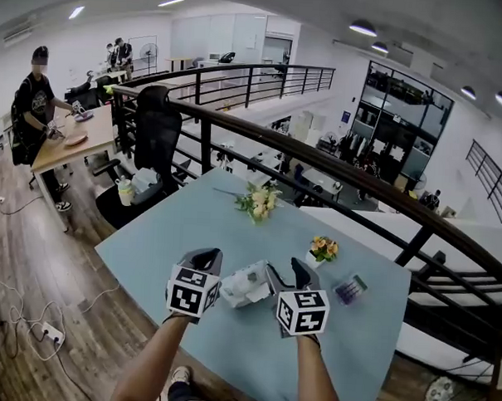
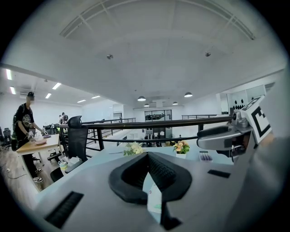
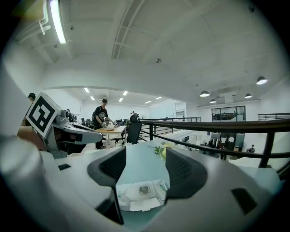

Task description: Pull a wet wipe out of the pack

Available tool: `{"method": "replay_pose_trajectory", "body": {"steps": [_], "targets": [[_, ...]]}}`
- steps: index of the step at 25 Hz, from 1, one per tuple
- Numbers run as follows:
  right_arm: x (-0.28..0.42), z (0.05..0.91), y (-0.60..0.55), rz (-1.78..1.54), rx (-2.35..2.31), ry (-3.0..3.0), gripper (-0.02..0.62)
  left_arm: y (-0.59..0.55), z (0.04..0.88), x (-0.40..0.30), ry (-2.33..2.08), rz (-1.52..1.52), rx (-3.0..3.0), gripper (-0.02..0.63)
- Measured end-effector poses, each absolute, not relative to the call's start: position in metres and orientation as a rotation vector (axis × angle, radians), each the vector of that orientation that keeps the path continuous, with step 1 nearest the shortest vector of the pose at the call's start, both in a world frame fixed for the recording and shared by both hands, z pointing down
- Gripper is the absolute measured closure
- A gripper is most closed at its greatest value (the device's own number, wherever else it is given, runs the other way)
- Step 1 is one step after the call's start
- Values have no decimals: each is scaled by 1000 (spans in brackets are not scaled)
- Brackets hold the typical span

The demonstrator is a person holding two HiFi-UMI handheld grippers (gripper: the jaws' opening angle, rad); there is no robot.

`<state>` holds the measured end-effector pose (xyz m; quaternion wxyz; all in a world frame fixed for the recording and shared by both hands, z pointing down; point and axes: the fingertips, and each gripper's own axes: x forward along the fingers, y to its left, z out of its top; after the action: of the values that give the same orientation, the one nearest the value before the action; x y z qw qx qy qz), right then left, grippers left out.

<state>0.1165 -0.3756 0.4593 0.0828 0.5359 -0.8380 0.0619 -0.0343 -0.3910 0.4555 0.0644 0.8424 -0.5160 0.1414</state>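
The white wet wipe pack (image 1: 246, 285) lies crumpled on the light blue table (image 1: 192, 226), between my two grippers. My left gripper (image 1: 205, 258) is just left of it, jaws shut tip to tip. In the left gripper view a strip of the white pack (image 2: 153, 199) shows through the gap behind the tips of my left gripper (image 2: 146, 156); nothing is pinched at the tips. My right gripper (image 1: 289, 276) stands open right of the pack. In the right gripper view the pack (image 3: 139, 195) lies low between the open jaws of my right gripper (image 3: 145, 165).
A loose bunch of flowers (image 1: 259, 202) lies further back on the table. A small flower pot (image 1: 323, 248) and a small box (image 1: 350, 288) sit to the right. A black railing (image 1: 319, 161) runs behind the table, a black chair (image 1: 158, 129) at its left corner.
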Motion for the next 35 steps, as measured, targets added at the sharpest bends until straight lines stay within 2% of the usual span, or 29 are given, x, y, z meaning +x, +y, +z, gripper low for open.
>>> {"method": "replay_pose_trajectory", "body": {"steps": [19,35], "targets": [[121,461,-407,268,1956,-2246,339,-468,456,-20,-1184,475,2764,611],[125,473,-401,293,2174,-2048,339,-485,468,-3,-909,489,2898,611]]}}
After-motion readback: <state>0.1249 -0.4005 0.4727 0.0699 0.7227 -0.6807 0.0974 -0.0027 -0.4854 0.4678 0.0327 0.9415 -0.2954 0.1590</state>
